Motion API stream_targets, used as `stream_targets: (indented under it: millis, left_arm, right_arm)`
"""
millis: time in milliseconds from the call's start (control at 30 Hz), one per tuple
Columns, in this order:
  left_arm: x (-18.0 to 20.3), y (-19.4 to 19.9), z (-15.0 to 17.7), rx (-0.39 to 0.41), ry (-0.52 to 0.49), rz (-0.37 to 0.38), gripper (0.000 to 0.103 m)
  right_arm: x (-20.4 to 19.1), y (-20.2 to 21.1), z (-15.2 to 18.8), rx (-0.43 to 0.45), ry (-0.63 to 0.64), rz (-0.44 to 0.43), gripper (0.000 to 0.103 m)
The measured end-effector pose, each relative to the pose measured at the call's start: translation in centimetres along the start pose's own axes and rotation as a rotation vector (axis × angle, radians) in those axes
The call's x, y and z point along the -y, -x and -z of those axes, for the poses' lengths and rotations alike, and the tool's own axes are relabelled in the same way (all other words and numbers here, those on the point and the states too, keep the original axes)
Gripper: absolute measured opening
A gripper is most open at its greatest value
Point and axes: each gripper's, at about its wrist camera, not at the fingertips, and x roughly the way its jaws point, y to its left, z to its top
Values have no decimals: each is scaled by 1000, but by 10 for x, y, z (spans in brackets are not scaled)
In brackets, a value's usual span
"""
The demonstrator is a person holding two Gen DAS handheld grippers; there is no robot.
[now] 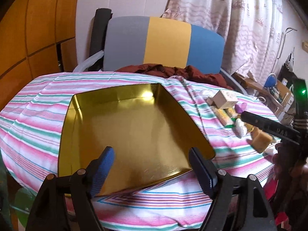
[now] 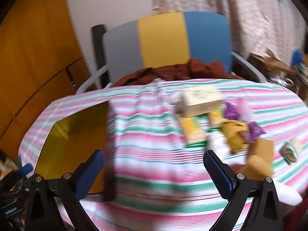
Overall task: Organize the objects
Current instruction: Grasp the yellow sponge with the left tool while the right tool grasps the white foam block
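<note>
An open gold tin tray (image 1: 134,127) lies on the striped tablecloth (image 1: 34,115) with nothing in it. My left gripper (image 1: 153,161) hovers open over its near edge, nothing between the blue pads. To the tray's right is a heap of small items: a cream box (image 2: 200,100), yellow snack packets (image 2: 192,129), purple wrappers (image 2: 233,109), a mustard wrapper (image 2: 234,132) and brown cubes (image 2: 259,157). My right gripper (image 2: 154,173) is open and holds nothing, just short of the heap; the tray (image 2: 73,134) is to its left. This view is blurred.
A chair (image 1: 165,42) with grey, yellow and blue panels stands behind the table, with a dark red cloth (image 1: 173,71) on its seat. A wooden cabinet (image 1: 28,28) is at the left, and a curtain (image 1: 240,19) and clutter at the right. A small wrapped item (image 2: 290,150) lies apart, far right.
</note>
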Motion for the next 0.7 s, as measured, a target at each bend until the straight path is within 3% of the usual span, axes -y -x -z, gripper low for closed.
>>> stream_targets:
  millis: [267, 367, 467, 700]
  left_arm:
    - [30, -14, -10, -50, -64, 112, 82]
    - [54, -22, -12, -78, -125, 225, 86]
    - [78, -29, -13, -100, -174, 345, 93]
    - [130, -39, -10, -118, -292, 489, 95]
  right_arm:
    - [119, 38, -17, -13, -226, 135, 103]
    - [148, 48, -18, -60, -229, 186, 103]
    - [171, 55, -18, -158, -145, 197, 103]
    - [185, 43, 10, -471, 159, 196, 103]
